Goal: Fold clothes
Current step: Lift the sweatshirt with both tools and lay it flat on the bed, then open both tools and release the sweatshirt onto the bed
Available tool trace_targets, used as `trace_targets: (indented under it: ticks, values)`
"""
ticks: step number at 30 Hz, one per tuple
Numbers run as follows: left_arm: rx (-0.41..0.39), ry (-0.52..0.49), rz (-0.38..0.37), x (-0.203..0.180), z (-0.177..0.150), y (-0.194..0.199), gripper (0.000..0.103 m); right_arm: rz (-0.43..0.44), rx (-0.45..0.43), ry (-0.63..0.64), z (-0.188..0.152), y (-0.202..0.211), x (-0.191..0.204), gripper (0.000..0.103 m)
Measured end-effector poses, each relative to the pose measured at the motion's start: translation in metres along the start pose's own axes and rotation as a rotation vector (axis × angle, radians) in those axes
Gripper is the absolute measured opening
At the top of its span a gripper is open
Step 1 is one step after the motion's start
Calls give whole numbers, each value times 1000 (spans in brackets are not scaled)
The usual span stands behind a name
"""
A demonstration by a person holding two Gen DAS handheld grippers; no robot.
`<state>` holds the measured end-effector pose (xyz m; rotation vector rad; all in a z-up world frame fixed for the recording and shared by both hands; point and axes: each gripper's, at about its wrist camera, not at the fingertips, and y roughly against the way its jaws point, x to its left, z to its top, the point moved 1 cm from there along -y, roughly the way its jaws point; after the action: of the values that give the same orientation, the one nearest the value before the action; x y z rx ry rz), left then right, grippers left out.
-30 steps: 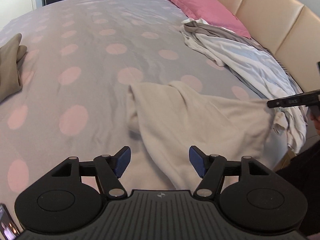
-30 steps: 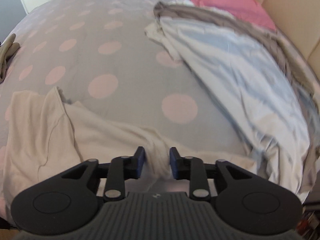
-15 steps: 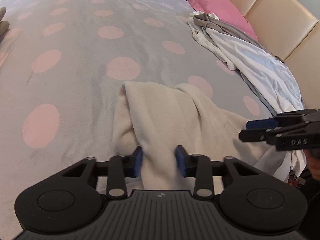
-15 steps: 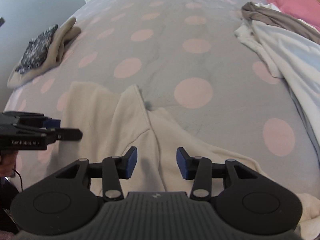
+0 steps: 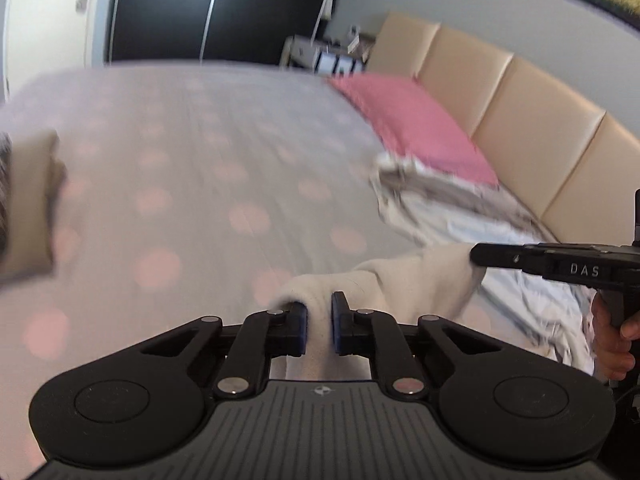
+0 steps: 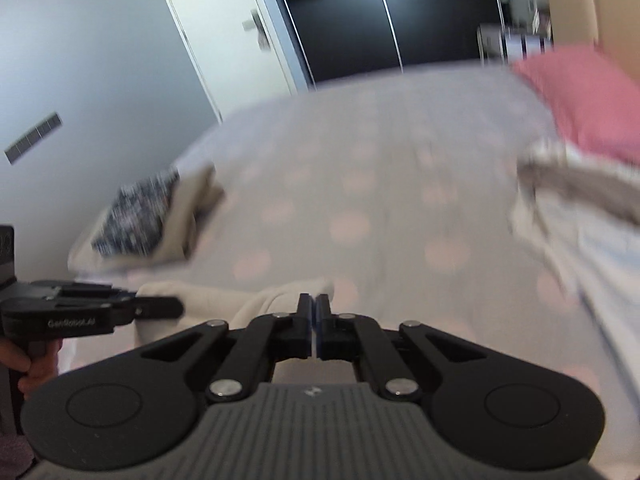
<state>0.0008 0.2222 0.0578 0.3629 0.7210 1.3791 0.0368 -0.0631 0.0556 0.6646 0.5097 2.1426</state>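
Cream garment (image 5: 404, 284) pinched, jaws closing; bedspread (image 5: 192, 184) beyond open.

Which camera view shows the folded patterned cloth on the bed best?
The right wrist view: the folded patterned cloth lies whole on a beige garment, though blurred. The left wrist view shows only a sliver at its edge.

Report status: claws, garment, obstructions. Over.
Left claw closing on cream garment. Right claw shut on its other edge. Unfolded pile to the right, folded stack to the left. Neither in the way.
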Motion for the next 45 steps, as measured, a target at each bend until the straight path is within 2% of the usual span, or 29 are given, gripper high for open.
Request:
trace_targets:
  ticks: [8, 12, 14, 15, 18, 21, 25, 29, 33, 37, 42, 45]
  values:
    - [-264, -125, 120, -30, 91, 144, 10, 76, -302, 178, 94, 82, 93, 2]
    - [-307, -173, 143, -51, 112, 184, 9, 58, -399, 207, 120, 112, 116, 2]
    - [-294, -192, 135, -57, 112, 188, 9, 39, -433, 214, 129, 124, 123, 2]
    - [-281, -197, 126, -60, 109, 183, 7, 25, -423, 210, 128, 124, 122, 2]
    - [-210, -194, 88, -60, 92, 163, 6, -26, -360, 191, 117, 114, 109, 2]
    - [-86, -183, 50, -55, 61, 124, 5, -79, -235, 171, 92, 87, 89, 2]
    - [87, -144, -17, -45, 7, 68, 4, -134, -57, 118, 46, 52, 53, 2]
    - [206, -112, -58, -41, -57, 32, 4, -181, 102, 77, -8, 27, 22, 2]
    - [306, -93, -91, -47, -113, 11, 4, -229, 240, 39, -68, 16, 1, 2]
    - [396, -103, -97, -52, -148, 1, 4, -260, 364, 0, -116, 1, -15, 2]
    - [476, -91, -106, -50, -175, -9, 4, -294, 456, 23, -147, -5, -19, 2]
    - [497, -84, -101, -46, -180, -7, 13, -291, 518, 49, -157, -8, -19, 2]
